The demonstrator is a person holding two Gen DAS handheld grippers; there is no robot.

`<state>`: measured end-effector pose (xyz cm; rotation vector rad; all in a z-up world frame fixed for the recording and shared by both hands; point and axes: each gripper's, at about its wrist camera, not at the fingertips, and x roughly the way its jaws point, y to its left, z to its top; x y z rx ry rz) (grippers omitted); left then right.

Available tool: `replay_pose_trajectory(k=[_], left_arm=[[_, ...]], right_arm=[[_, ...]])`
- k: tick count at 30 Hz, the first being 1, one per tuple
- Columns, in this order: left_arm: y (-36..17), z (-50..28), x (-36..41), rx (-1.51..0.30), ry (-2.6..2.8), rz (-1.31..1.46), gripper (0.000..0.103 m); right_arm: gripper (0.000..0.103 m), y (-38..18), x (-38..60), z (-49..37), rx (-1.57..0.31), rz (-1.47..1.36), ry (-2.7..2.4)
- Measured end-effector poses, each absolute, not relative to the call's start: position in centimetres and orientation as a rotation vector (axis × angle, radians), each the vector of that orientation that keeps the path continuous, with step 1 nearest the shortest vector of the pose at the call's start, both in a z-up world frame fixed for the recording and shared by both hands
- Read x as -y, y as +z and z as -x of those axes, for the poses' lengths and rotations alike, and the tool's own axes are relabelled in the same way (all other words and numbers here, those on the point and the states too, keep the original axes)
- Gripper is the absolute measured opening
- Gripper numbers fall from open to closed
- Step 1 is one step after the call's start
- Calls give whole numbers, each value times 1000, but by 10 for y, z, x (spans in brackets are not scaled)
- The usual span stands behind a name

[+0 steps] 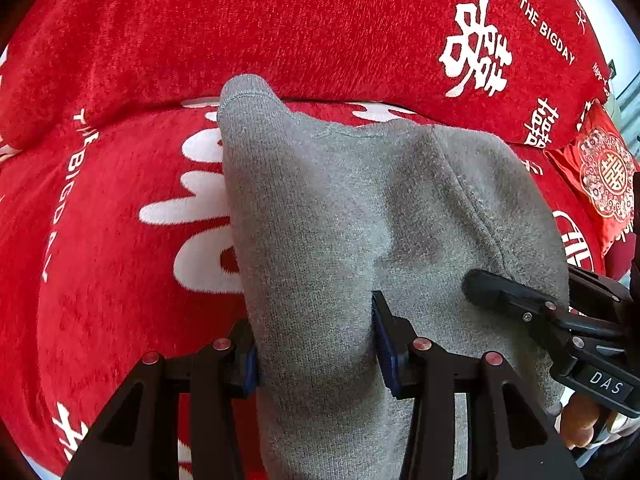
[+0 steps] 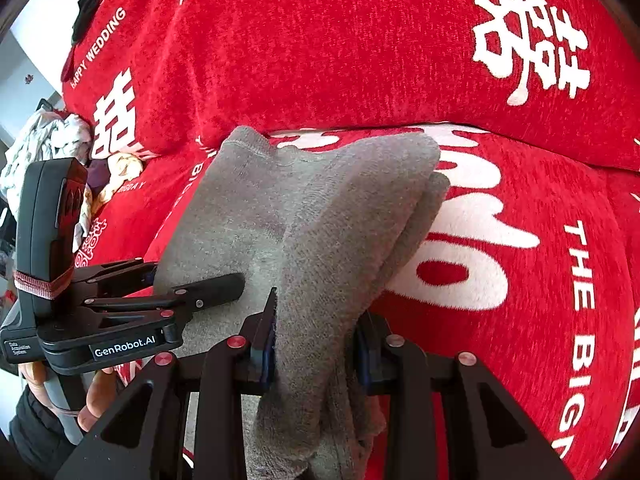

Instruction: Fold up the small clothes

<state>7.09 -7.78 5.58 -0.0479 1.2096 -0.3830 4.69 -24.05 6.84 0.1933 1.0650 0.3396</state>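
Red plush sofa cover everywhere, printed with big white double-happiness characters and the words THE BIGDAY; HAPPY WEDDING readable on the backrest in the right wrist view. Seat below, backrest rising behind, crease between the two running across both views.

On to the grey knitted garment, soft and fleecy, bunched and draped over the seat, gripped at its near edge by both tools. Far end peaks up in a stitched hem right at the seat-back crease. From the right wrist view, doubled into two layers along its right side, fold edges stacked one on the other.

Left gripper: blue-padded fingers pressed on a thick gather of the grey cloth, jaws partly closed and clamped on it. Seen from the other camera as a black tool lettered GenRobot.AI, one finger lying on top of the fabric.

Right gripper: same story, pads squeezing a folded ridge of the garment, clamped fast, cloth hanging down below the jaws. From the left wrist view, its black finger laid across the garment's right edge, DAS on the body.

Off at the right, a small red embroidered cushion. Far left in the right wrist view, a heap of pale clothes on the sofa.
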Motion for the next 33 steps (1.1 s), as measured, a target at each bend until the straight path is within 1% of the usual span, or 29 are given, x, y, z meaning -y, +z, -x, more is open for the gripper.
replay_pose_trajectory(k=[33], left_arm=[[57, 5, 54, -1200, -328, 11, 47]], right_arm=[[33, 67, 199, 28, -1051, -147, 346]])
